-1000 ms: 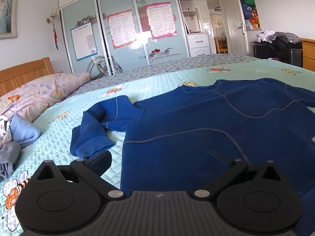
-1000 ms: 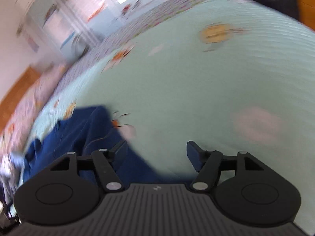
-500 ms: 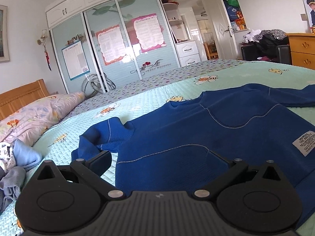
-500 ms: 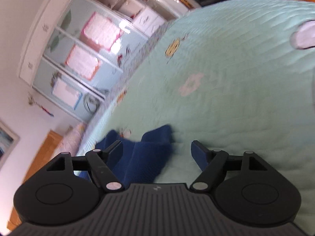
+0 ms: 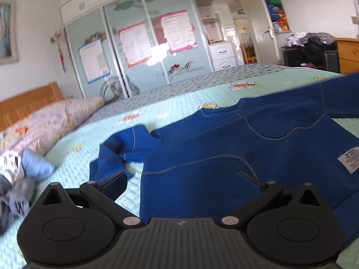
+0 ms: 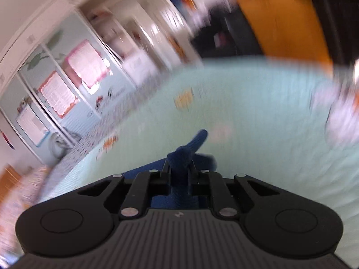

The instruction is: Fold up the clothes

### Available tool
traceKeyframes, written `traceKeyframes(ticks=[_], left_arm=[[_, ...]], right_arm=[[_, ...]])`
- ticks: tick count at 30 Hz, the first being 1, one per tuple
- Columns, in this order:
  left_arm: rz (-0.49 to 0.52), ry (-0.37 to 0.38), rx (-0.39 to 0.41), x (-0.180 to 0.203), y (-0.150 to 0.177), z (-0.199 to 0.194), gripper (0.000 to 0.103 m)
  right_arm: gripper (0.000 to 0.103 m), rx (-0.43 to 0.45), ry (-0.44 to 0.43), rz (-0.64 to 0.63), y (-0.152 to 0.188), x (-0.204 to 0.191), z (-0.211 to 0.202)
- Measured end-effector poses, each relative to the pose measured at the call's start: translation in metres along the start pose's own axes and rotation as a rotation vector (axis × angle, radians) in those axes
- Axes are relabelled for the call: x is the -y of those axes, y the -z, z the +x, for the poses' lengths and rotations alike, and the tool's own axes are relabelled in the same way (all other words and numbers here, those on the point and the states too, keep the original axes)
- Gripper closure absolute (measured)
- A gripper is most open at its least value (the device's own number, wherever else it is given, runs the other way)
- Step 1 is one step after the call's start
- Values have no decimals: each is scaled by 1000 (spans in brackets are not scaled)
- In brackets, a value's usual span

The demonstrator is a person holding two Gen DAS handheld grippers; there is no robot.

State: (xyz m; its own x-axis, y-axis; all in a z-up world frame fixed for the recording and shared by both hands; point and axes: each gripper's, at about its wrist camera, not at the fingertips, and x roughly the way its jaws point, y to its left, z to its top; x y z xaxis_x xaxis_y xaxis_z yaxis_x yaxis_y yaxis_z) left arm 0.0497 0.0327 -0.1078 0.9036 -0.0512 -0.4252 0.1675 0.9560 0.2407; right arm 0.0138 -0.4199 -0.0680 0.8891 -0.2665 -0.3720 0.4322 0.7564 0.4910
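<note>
Blue sweater (image 5: 235, 157) spread flat on the mint quilt (image 5: 170, 107), filling centre and right of the left wrist frame. Left gripper (image 5: 181, 177) gaping wide just above its hem, nothing pinched. Right gripper (image 6: 180, 168) closing, nipping a bunched fold of blue knit (image 6: 182, 157) at lower centre of a blurred frame.

Your left wrist camera sat low over the bed (image 5: 197, 103), close behind the blue sweater (image 5: 258, 148), and faced across it toward the wardrobe (image 5: 139, 44). Your right wrist camera, tilted and blurred, also faced the wardrobe (image 6: 67, 85) across the bed (image 6: 246, 103). Both views shared that wardrobe, the bed and the sweater (image 6: 181, 157).
</note>
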Motion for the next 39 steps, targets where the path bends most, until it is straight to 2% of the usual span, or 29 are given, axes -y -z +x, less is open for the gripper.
traceKeyframes(ticks=[1,2,3,4,7,10,14,17,20,23,24,26,31,34,39], left_arm=[[-26,5,-16,-2,1,2,1],[-49,11,-29,-4,2,3,1],[-71,16,-41,-6,3,4,1],[-83,15,-44,-7,5,3,1],[-103,3,-47,-13,9,-3,1],[-118,-13,-55,-21,12,-7,1],[-121,-27,-59,-26,10,-7,1],[-118,-21,-66,-21,8,-5,1],[-98,-11,-84,-11,10,-3,1],[-55,-5,-90,1,8,-3,1],[-40,-2,-91,4,8,-3,1],[-19,-10,-89,8,6,-4,1],[-23,-17,-102,13,3,-1,1],[-23,1,-115,19,5,2,1],[-4,21,-115,27,8,-1,1]], right_arm=[[76,52,25,-52,-4,-15,-17],[49,71,19,-102,-6,-30,-24],[18,76,4,-152,-7,-40,-25],[9,79,-11,-203,-9,-49,-25],[8,91,11,-215,-9,-46,-23],[8,65,17,-77,-4,-14,-19],[10,73,35,-51,9,37,-22],[11,-29,-26,-62,15,69,-11],[12,-148,-145,29,16,99,5],[13,-218,-225,139,17,113,19],[18,-255,-232,171,19,116,28],[22,-305,-233,197,23,115,39],[22,-348,-231,171,24,100,34],[22,-382,-194,150,25,88,38],[23,-432,-181,239,23,80,73]])
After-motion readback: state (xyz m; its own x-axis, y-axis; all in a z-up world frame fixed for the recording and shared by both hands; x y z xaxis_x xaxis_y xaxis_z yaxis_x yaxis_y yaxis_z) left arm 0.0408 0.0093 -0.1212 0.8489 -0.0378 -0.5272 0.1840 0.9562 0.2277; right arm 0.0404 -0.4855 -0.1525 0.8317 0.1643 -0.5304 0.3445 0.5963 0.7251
